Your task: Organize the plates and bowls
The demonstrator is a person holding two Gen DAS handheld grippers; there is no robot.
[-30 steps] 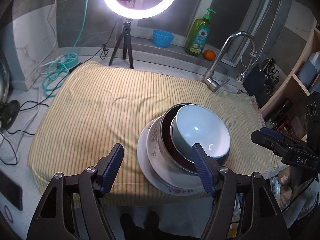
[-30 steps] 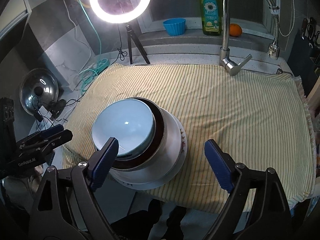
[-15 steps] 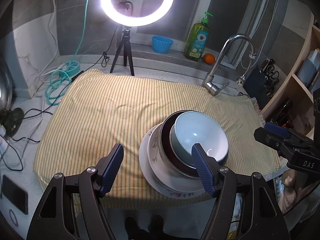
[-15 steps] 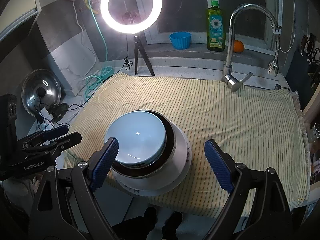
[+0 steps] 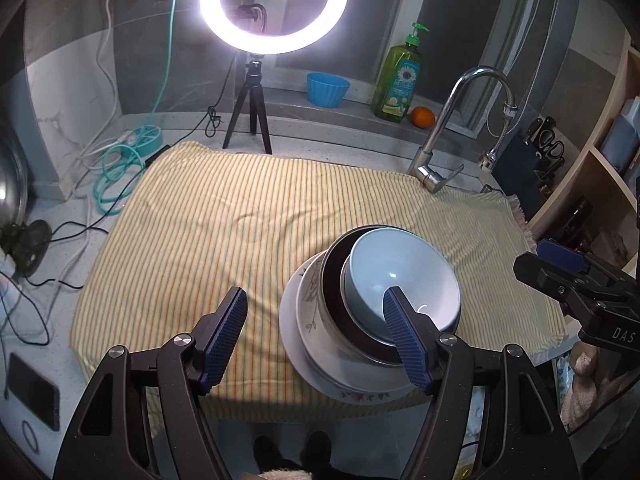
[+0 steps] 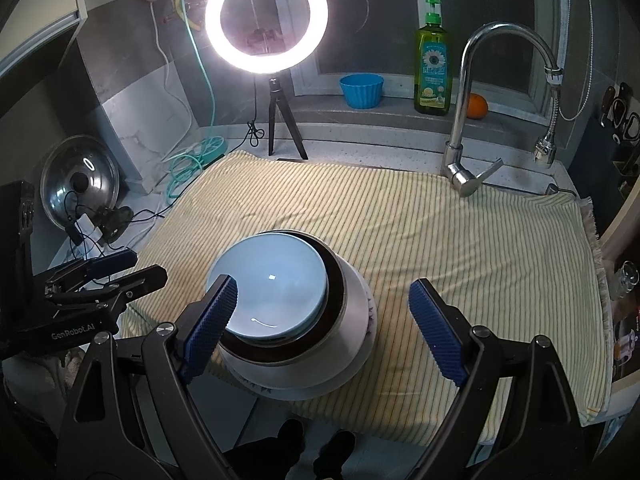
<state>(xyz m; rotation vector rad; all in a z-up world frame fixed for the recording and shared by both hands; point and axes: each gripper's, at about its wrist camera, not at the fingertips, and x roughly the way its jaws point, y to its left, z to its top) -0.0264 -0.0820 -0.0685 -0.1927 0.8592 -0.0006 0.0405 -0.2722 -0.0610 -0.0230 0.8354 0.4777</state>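
Observation:
A stack of dishes sits near the front edge of the yellow striped cloth [image 5: 224, 224] [image 6: 460, 240]. On top is a pale blue bowl [image 5: 400, 276] [image 6: 272, 292], nested in a dark brown bowl [image 5: 334, 280] [image 6: 336, 300], inside a white floral bowl [image 5: 310, 312] [image 6: 352, 320], on a white plate [image 5: 290, 332] [image 6: 352, 376]. My left gripper [image 5: 314, 304] hangs open above and left of the stack, holding nothing. My right gripper [image 6: 320, 296] is open above the stack's right side, also empty. Each gripper shows at the edge of the other's view.
A ring light on a tripod [image 5: 256, 92] [image 6: 276, 120] stands behind the cloth. A tap [image 5: 436, 152] [image 6: 464, 136], soap bottle [image 5: 396, 76], blue cup [image 6: 362, 90] and orange [image 6: 476, 106] line the back. Cables [image 5: 120, 176], a pot lid [image 6: 80, 180] and a phone [image 5: 34, 394] lie left. Shelves [image 5: 592, 176] rise right.
Both views have pulled back and up a little from the dish stack, which looks slightly smaller. The stack and both open grippers are otherwise unchanged.

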